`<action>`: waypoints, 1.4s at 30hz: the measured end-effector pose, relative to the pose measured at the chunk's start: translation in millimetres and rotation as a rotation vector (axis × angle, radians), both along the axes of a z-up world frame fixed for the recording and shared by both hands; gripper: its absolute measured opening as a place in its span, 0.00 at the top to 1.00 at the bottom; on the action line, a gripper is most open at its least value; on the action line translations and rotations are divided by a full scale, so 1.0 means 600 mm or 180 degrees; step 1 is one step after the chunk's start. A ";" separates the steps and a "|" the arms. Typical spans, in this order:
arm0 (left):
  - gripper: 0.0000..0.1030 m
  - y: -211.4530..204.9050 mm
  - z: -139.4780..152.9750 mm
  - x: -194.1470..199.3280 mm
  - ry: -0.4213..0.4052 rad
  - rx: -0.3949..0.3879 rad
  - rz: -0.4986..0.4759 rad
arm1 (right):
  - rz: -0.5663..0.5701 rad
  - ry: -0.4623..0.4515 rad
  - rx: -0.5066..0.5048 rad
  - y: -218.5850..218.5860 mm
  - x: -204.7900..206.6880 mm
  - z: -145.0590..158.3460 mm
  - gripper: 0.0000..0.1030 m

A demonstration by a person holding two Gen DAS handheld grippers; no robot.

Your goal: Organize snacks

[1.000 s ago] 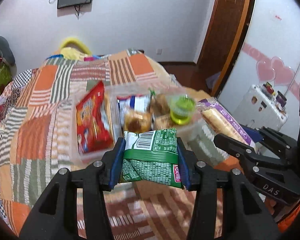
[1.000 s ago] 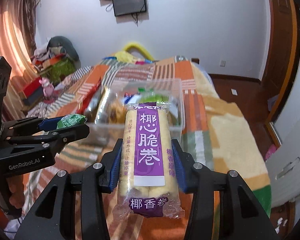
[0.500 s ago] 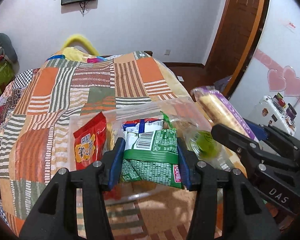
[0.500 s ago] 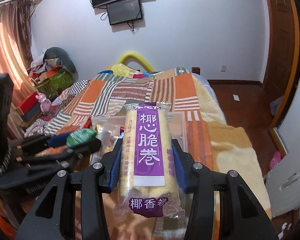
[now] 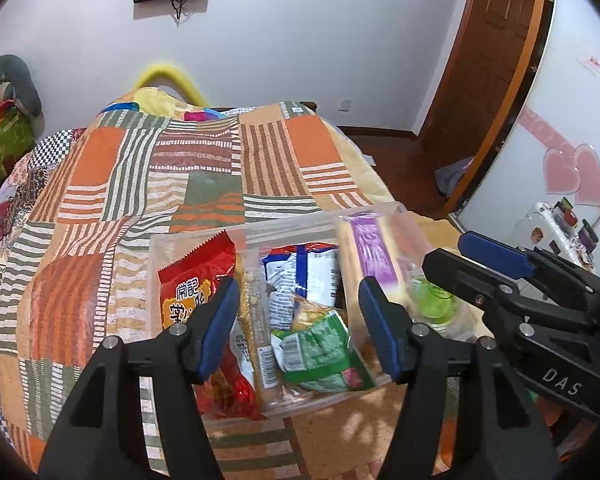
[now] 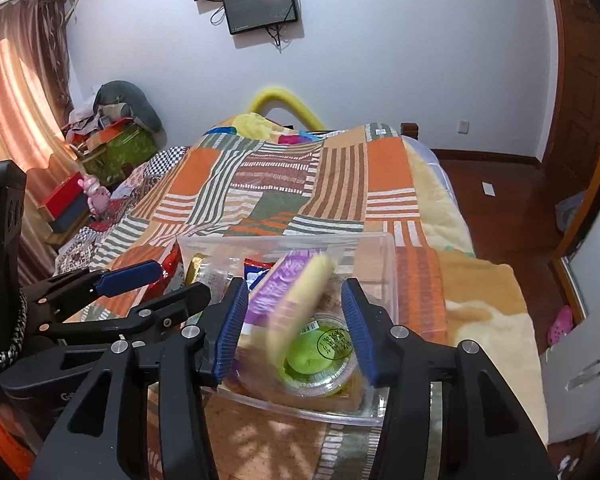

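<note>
Left wrist: my left gripper (image 5: 298, 326) hangs over the clear bin (image 5: 380, 210) on the quilt (image 5: 204, 184); jaws opening, pads off everything, nothing held; the green pack (image 5: 320, 350) lies loose in the bin below and between the pads; red bag (image 5: 196, 284) stands at the bin's left side, white-blue pack (image 5: 304, 268) behind the green one; purple roll (image 5: 374, 260) leans tilted at the right, blurred; green cup (image 5: 432, 300) just right of it; my right gripper (image 5: 496, 268) shows at the right edge, just beside the bin.

Right wrist: my right gripper (image 6: 296, 322) is above the same bin (image 6: 388, 264); jaws opening, pads clear of the roll; purple roll (image 6: 296, 292) sits between them, tilted and blurred, whether it rests on the snacks I can't tell; green cup (image 6: 320, 356) is under it, lid up; left gripper (image 6: 156, 284) pokes in from the left over the bin's near-left corner, its jaws apart; red bag (image 6: 171, 264) is just visible behind it.
</note>
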State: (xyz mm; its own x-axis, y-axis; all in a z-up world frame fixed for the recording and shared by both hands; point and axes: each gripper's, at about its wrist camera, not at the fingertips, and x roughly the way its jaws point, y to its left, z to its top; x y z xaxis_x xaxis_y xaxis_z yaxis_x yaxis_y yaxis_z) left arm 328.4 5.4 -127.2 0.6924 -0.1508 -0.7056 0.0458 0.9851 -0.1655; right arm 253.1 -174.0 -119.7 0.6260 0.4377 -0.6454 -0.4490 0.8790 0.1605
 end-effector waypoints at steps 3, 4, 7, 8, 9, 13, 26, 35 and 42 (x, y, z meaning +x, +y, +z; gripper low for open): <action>0.40 -0.005 0.020 -0.018 -0.0113 0.0038 -0.0021 | 0.0004 -0.0060 -0.0019 -0.005 -0.007 0.013 0.56; 0.40 -0.006 0.027 -0.026 -0.0150 0.0043 -0.0025 | 0.0002 -0.0091 -0.0029 -0.006 -0.012 0.018 0.55; 0.40 -0.007 0.059 -0.055 -0.0331 0.0068 -0.0013 | -0.0005 -0.0221 -0.0043 -0.014 -0.031 0.039 0.56; 0.40 -0.007 0.072 -0.065 -0.0393 0.0069 -0.0009 | -0.0014 -0.0289 -0.0037 -0.018 -0.044 0.050 0.55; 0.40 -0.005 0.086 -0.079 -0.0466 0.0058 -0.0006 | -0.0016 -0.0328 -0.0032 -0.021 -0.049 0.057 0.55; 0.40 -0.002 0.139 -0.136 -0.0746 0.0087 0.0030 | -0.0009 -0.0537 0.0050 -0.036 -0.087 0.098 0.56; 0.17 0.006 0.239 -0.322 -0.1463 0.0129 0.0172 | 0.0032 -0.1255 0.0308 -0.061 -0.223 0.203 0.43; 0.01 0.004 0.243 -0.386 -0.1648 0.0368 0.0303 | -0.0019 -0.1409 0.0284 -0.048 -0.245 0.200 0.15; 0.00 0.004 0.235 -0.408 -0.1674 0.0375 0.0350 | -0.0100 -0.1479 0.0259 -0.047 -0.269 0.193 0.00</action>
